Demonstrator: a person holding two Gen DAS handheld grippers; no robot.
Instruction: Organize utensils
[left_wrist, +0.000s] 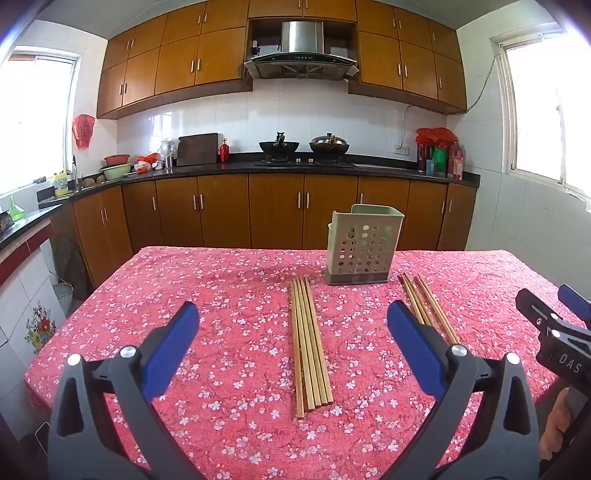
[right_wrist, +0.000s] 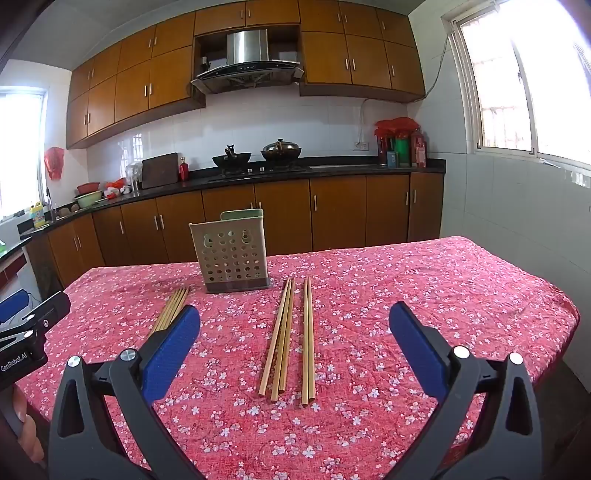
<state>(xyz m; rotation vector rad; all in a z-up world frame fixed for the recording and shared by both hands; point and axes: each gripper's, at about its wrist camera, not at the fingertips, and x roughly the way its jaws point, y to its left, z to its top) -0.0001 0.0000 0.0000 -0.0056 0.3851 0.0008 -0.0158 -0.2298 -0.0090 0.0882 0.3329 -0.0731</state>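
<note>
A perforated pale green utensil holder (left_wrist: 364, 245) stands upright on the table with the red floral cloth (left_wrist: 229, 295); it also shows in the right wrist view (right_wrist: 232, 254). One bundle of several wooden chopsticks (left_wrist: 310, 343) lies in front of my open, empty left gripper (left_wrist: 293, 325); the same bundle shows partly hidden in the right wrist view (right_wrist: 171, 308). A second group of chopsticks (right_wrist: 291, 339) lies in front of my open, empty right gripper (right_wrist: 295, 325); it shows in the left wrist view (left_wrist: 430, 308). Both grippers hover above the table's near edge.
The right gripper's body (left_wrist: 554, 332) shows at the left view's right edge, the left gripper's body (right_wrist: 29, 332) at the right view's left edge. Behind the table stands a kitchen counter (left_wrist: 295, 168) with woks, bottles and bowls. A tiled wall (right_wrist: 517, 206) is on the right.
</note>
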